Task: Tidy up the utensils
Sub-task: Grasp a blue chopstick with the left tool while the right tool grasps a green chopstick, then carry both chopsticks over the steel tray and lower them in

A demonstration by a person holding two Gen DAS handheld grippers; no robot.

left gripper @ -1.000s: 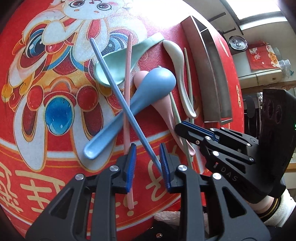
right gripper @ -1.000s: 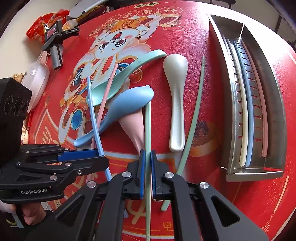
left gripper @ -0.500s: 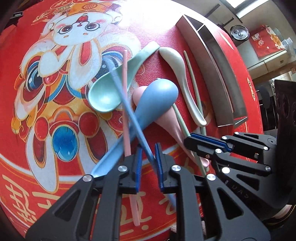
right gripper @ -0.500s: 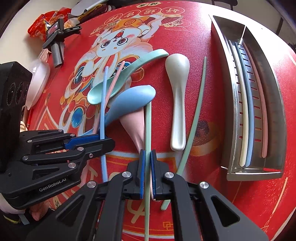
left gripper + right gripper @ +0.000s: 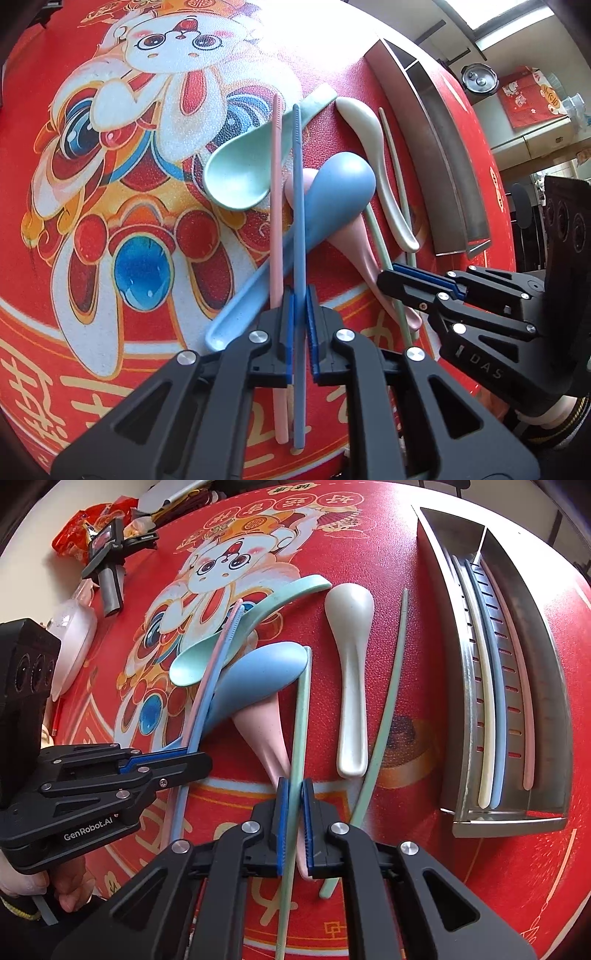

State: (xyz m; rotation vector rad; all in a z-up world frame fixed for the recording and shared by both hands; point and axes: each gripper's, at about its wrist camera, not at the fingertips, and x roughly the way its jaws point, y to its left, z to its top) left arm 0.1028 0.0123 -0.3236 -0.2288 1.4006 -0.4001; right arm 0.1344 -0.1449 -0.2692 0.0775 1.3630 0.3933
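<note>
two grippers each pinch one chopstick lengthwise: left gripper point(image 5: 300, 325) on the blue chopstick point(image 5: 298, 206), right gripper point(image 5: 294, 821) on the green chopstick point(image 5: 301, 723). metal tray point(image 5: 554, 686) lies right of both, parallel, nearer the right gripper.

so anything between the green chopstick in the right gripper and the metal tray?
Yes. The cream spoon and the second green chopstick lie on the mat between the held green chopstick and the metal tray. Both lie flat, so lifting it over them should clear. The right gripper is shut on it.
</note>
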